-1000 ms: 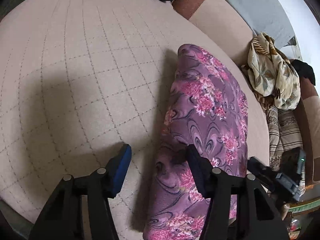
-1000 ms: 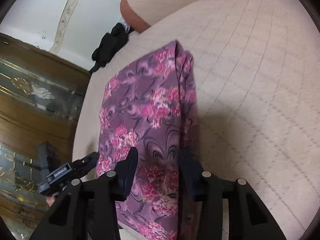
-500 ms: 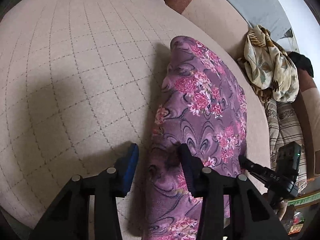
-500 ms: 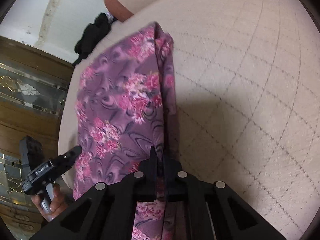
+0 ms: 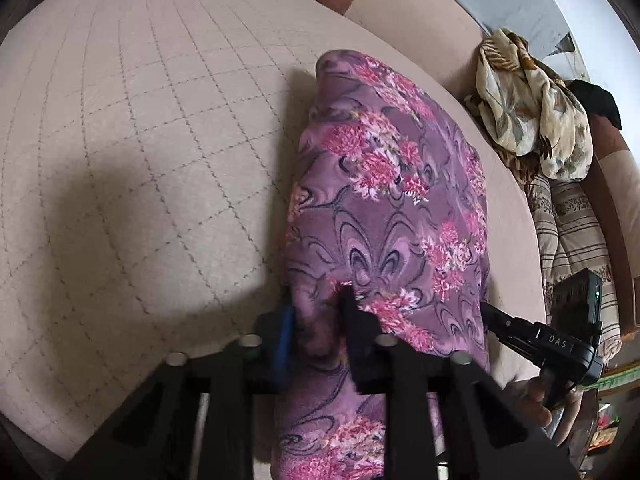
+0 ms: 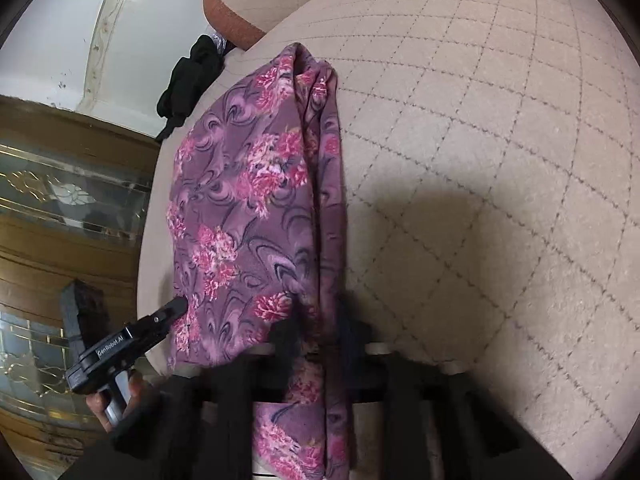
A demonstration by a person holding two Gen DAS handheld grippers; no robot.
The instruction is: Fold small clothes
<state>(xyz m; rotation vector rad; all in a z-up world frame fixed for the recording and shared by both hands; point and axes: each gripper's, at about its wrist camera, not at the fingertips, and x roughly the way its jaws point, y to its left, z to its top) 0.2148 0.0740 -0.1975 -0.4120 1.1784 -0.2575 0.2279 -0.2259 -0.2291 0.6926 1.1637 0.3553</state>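
Note:
A purple garment with pink flowers (image 5: 392, 208) lies folded lengthwise on the beige quilted cushion (image 5: 140, 140). My left gripper (image 5: 316, 320) is shut on the garment's near left edge. In the right wrist view the same garment (image 6: 248, 200) runs away from me, and my right gripper (image 6: 320, 332) is shut on its near right edge. Each gripper shows in the other's view, the right one (image 5: 544, 340) and the left one (image 6: 128, 340), each at the garment's opposite near corner.
A cream patterned cloth (image 5: 532, 108) and striped fabrics (image 5: 572, 232) lie heaped at the right on the sofa. A black garment (image 6: 192, 80) lies at the cushion's far edge. A wooden glazed cabinet (image 6: 60, 208) stands to the left.
Both grippers moved in onto the garment's near edge and closed on it: the right one first, the left one half a second later.

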